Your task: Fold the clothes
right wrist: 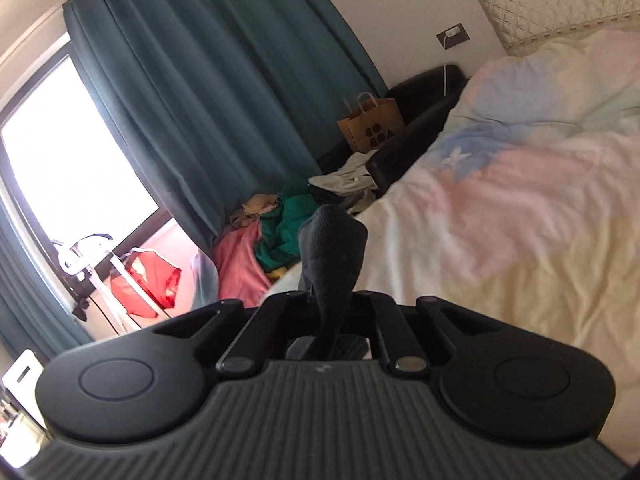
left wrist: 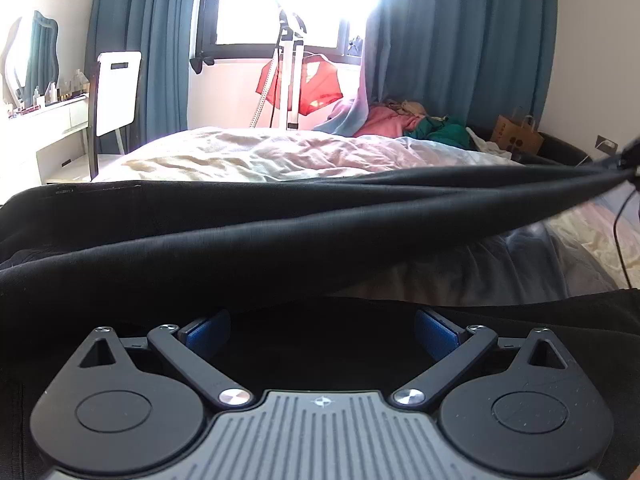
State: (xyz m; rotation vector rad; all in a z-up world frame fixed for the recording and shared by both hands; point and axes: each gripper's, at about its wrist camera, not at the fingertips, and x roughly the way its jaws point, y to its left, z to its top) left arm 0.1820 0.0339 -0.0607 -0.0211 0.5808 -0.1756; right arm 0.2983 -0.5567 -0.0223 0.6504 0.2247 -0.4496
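A black garment [left wrist: 280, 236] stretches across the left wrist view, over the bed, from the left edge up to the right edge, where my right gripper [left wrist: 630, 156] pinches its end. My left gripper [left wrist: 322, 330] is open; its blue pads [left wrist: 210, 326] stand wide apart, with black cloth lying over and in front of them. In the right wrist view my right gripper [right wrist: 330, 300] is shut on a bunched end of the black garment [right wrist: 332, 244], which sticks up between the fingers above the bed.
The bed has a rumpled pastel duvet [right wrist: 520, 200]. A pile of pink and green clothes [left wrist: 404, 122] lies at its far side by teal curtains [left wrist: 460, 40]. A paper bag [right wrist: 370, 124], a drying rack with a red garment [left wrist: 302, 84], and a white chair [left wrist: 116, 92] stand around.
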